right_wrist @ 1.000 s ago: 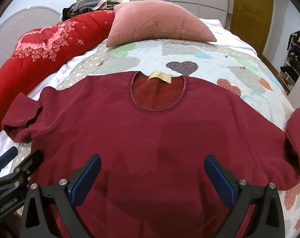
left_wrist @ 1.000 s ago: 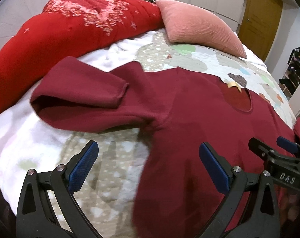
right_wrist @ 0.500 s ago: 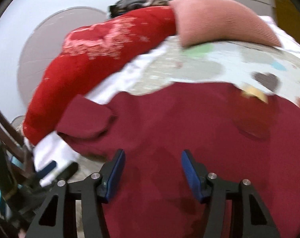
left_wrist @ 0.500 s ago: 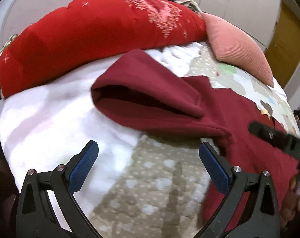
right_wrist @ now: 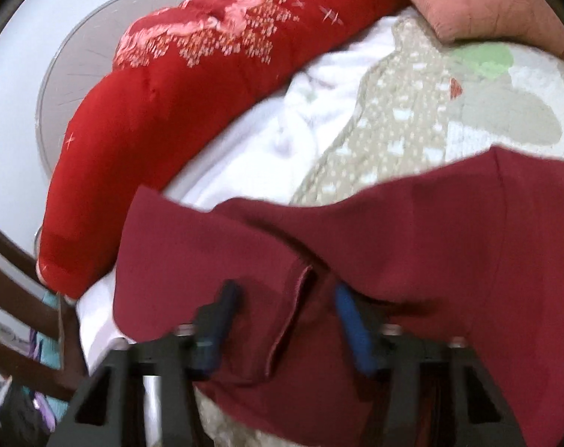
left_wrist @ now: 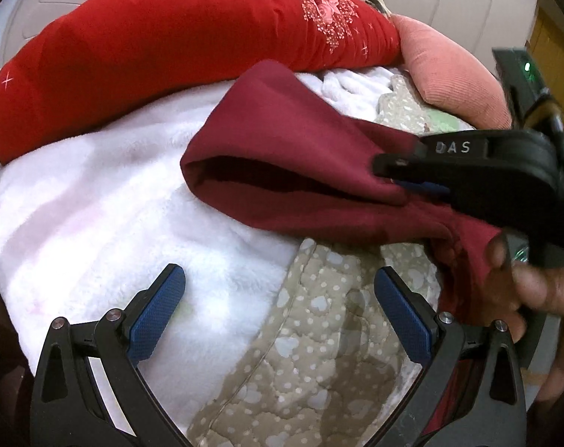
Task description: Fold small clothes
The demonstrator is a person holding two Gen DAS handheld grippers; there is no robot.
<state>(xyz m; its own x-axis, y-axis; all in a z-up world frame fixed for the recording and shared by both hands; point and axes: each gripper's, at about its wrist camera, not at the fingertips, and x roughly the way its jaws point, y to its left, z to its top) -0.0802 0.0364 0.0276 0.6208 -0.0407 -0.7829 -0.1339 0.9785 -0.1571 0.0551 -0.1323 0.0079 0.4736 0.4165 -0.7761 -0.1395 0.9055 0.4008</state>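
Garment: dark maroon long-sleeved knit top [left_wrist: 293, 164], spread on a beige heart-print quilted bedspread [left_wrist: 319, 354] over a white fleece blanket [left_wrist: 106, 223]. In the left wrist view only the one sleeve and shoulder region show. The sleeve is doubled back on itself, its open fold pointing toward the bright red embroidered quilt [left_wrist: 170, 48] rolled along the far edge. A salmon-pink ribbed cushion [left_wrist: 449, 74] lies beyond.

Right gripper [left_wrist: 405, 177]: in the left wrist view it reaches in from the right, closed onto the folded sleeve near the armpit seam. In its own view the blue pads stand narrow with maroon cloth bunched between them [right_wrist: 282, 320]. That view is blurred; grip judged firm but not certain.

Left gripper [left_wrist: 278, 313]: jaws spread wide, empty, hovering above the bedspread and blanket short of the sleeve.

Key relation: the sleeve's long axis runs left to right across the left gripper's view, and the sleeve lies ahead of and above the open jaws. The right gripper is already on the sleeve; the left is near but apart.

Judgement: sleeve fold in progress, an early step. Next move probably carries the sleeve inward across the body. Risk: cloth slipping from a narrow pinch.
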